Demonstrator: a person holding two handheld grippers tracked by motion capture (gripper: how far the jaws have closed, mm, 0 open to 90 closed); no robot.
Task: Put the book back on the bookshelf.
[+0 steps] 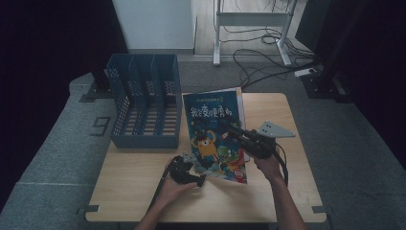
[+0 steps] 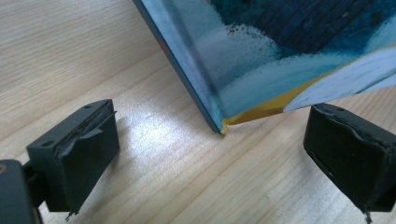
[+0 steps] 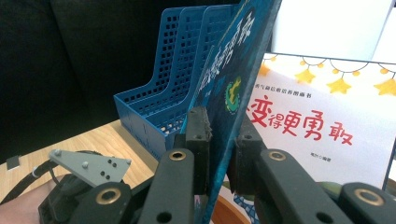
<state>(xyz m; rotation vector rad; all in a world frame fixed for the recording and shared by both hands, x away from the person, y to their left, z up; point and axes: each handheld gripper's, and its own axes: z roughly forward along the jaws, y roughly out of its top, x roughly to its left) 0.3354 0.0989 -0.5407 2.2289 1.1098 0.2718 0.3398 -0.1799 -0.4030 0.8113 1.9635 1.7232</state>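
A blue picture book [image 1: 213, 134] stands tilted up off the wooden table [image 1: 268, 201], with its lower corner resting on the wood. My right gripper [image 1: 231, 128] is shut on the book's right edge, and its pads clamp the cover [image 3: 233, 79] from both sides [image 3: 223, 135]. My left gripper [image 1: 187, 165] is at the book's lower left corner. Its jaws stand wide open [image 2: 219, 149], and the yellow-tipped corner [image 2: 261, 60] rests on the table just ahead of the gap, touching neither pad.
A blue slotted file organizer [image 1: 143, 108] stands at the table's back left, close beside the raised book [image 3: 159, 102]. A second book with a white cover and red characters [image 3: 317, 126] lies flat under the raised one. Cables run across the floor beyond the table.
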